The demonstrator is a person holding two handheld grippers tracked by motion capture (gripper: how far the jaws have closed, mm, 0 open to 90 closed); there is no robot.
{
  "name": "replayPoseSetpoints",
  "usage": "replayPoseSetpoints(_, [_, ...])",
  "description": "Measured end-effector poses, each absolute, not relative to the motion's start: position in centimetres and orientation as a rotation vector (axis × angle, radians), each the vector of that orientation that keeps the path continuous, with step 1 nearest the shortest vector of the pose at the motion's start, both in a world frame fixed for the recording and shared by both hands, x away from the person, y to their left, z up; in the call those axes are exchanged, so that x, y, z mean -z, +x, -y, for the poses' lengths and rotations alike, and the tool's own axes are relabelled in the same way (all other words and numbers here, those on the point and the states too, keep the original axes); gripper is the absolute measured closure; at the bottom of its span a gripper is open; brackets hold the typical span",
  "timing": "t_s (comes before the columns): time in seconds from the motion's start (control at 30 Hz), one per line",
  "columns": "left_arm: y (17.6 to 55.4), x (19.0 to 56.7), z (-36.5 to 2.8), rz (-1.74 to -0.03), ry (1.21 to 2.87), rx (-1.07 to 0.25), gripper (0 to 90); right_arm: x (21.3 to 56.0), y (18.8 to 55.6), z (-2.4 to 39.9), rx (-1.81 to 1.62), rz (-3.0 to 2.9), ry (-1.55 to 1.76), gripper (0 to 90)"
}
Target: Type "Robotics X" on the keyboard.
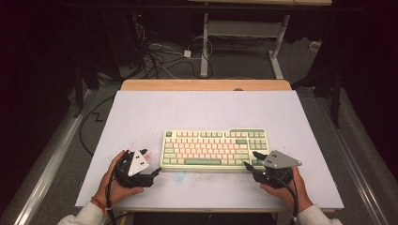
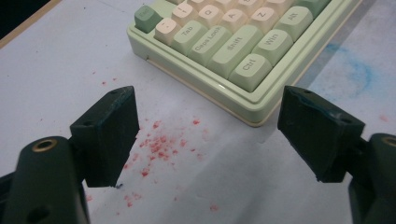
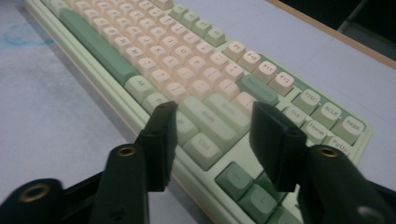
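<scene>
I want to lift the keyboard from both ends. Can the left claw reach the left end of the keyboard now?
Probably yes. The left claw is open and aimed at the near left corner of the keyboard; between them lies only flat table with red specks, nothing that blocks.

Tab, Shift, Ctrl on keyboard [image 2: 243, 51] keys

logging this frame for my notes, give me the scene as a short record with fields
surface: white board on a wooden table
main thing: green and cream keyboard, flat on the board
left gripper: off the keyboard's left end, jaws wide apart, nothing between them
right gripper: over the keyboard's right end, jaws partly closed above the keys; contact cannot be told
marks: red specks by the left gripper, blue smudge in front of the keyboard
</scene>
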State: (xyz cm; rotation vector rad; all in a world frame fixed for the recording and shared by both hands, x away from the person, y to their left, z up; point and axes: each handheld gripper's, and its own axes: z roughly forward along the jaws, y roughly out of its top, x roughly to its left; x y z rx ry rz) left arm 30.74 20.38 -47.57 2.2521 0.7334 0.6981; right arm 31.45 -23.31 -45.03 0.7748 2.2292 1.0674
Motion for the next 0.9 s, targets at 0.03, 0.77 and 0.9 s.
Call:
replayPoseSetpoints(0.03, [30.8,47.6,-20.4,-0.732,2.255,-0.697,19.7,44.9,31.7,23.3,-1.080,-2.240,0.785,57.7])
replayPoseSetpoints(0.77, [30.7,48.1,-20.6,-0.743,2.289,-0.693,19.9,43.5,36.2,17.9,-1.040,-2.382,0.699,90.0])
replayPoseSetpoints(0.9, [30.7,48.2,-20.5,-0.737,2.299,-0.689,19.9,43.4,37.1,17.3,-1.036,-2.389,0.696,90.0])
